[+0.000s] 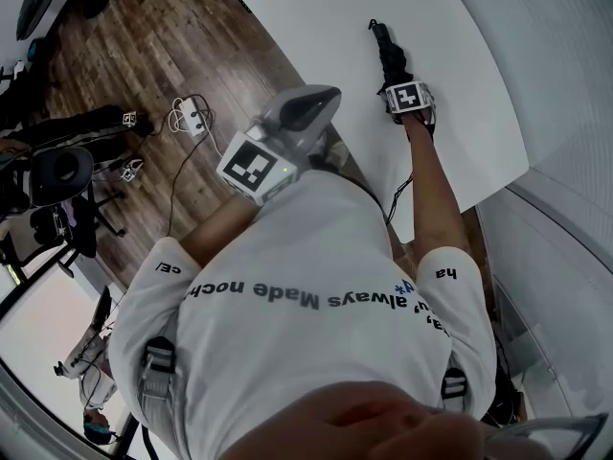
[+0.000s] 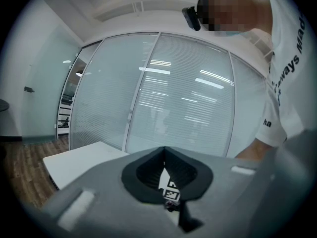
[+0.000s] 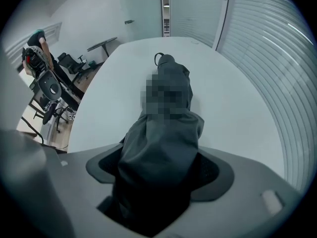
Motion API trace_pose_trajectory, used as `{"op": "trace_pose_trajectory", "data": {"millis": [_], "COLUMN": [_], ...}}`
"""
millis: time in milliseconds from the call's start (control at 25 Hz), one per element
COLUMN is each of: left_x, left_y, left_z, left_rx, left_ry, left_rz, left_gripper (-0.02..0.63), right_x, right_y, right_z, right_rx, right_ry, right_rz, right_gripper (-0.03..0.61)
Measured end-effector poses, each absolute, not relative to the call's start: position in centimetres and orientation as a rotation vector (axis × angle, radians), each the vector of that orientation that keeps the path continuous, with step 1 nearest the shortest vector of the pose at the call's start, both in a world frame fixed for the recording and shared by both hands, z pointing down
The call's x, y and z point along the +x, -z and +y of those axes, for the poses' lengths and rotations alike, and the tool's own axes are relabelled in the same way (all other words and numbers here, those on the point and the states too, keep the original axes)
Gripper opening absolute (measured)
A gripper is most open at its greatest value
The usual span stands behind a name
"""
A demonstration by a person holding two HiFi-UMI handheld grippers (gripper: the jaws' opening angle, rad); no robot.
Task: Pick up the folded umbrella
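Note:
The folded umbrella (image 1: 390,57) is dark grey and lies on the white table (image 1: 326,27), its strap end pointing away from me. My right gripper (image 1: 406,102) points steeply down over the near end of it. In the right gripper view the umbrella (image 3: 166,143) runs up between the two wide-spread jaws of the right gripper (image 3: 158,175); the pads do not visibly press on it. My left gripper (image 1: 321,103) is held in the air in front of my chest, off the table's edge. In its own view the left gripper (image 2: 164,151) has its tips together with nothing between them.
The table's long edge (image 1: 287,60) runs diagonally beside a wooden floor (image 1: 144,56). A power strip with cables (image 1: 192,118) lies on the floor, and office chairs (image 1: 57,175) stand at the left. A glass wall with blinds (image 2: 173,93) stands behind the table (image 2: 79,160).

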State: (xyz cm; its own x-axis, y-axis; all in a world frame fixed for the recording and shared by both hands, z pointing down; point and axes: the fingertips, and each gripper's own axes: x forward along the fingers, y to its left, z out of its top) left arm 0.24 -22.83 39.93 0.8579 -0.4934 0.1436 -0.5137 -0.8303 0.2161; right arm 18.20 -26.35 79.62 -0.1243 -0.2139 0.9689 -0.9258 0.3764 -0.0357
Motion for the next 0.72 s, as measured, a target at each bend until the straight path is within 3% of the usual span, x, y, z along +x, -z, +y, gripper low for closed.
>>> {"op": "trace_pose_trajectory", "data": {"millis": [80,320,720], "left_x": [-0.1,-0.2,-0.3], "left_y": [-39.9,-40.3,-40.1], "left_z": [-22.7,-22.2,-21.7], "left_rx": [2.789,2.775,2.788], "left_ry": [-0.12,-0.114,-0.086], "left_rz": [-0.775,-0.789,-0.79], "left_gripper": [0.0,0.0,0.0], "right_x": [18.0,17.5,17.0], "right_y": [-79.4,-79.3,-77.8], "right_z": [-26.2,-26.1,-24.4], "right_rx": [1.025,0.986,1.096], "right_ry": [-0.861,-0.871,-1.146], "right_rz": [-1.602,-1.67,-1.79], "right_gripper": [0.386,0.285,0.249]}}
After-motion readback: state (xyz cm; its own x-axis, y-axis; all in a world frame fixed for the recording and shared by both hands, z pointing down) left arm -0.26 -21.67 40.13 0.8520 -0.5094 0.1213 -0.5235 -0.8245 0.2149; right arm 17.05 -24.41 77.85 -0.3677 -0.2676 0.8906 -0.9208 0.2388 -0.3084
